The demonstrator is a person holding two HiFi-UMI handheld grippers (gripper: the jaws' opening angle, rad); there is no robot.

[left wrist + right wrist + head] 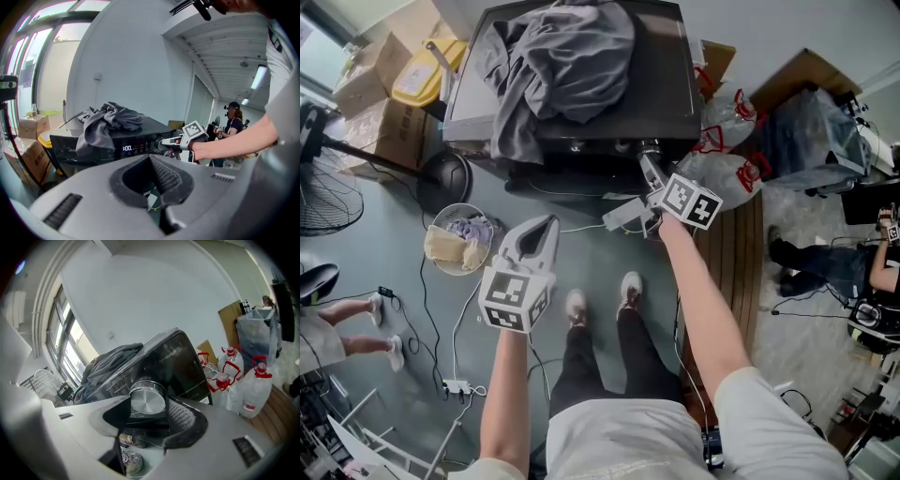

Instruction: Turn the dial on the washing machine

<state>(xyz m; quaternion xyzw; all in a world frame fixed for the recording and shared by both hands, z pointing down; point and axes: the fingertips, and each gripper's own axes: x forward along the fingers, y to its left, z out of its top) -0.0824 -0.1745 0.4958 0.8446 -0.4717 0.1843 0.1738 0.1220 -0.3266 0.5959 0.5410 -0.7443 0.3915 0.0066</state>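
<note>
A person stands facing a dark washing machine (666,84) at the top centre of the head view, with grey clothes (562,56) heaped on its lid. The round silver dial (147,402) sits on the machine's front panel, toward its right end, and its flat face points straight back at the person. The right gripper (149,401) reaches up the frame to it. In the right gripper view the dial fills the gap between the jaws, with one pad against each side of its rim, so the jaws appear clamped on it. The dial's axis runs along the gripper's own pointing line, so turning it looks like a matter of rolling the wrist about that line, not pushing sideways. The left gripper (150,159) hangs well apart from the machine, at lower left in the head view, with its jaws together and nothing between them.
</note>
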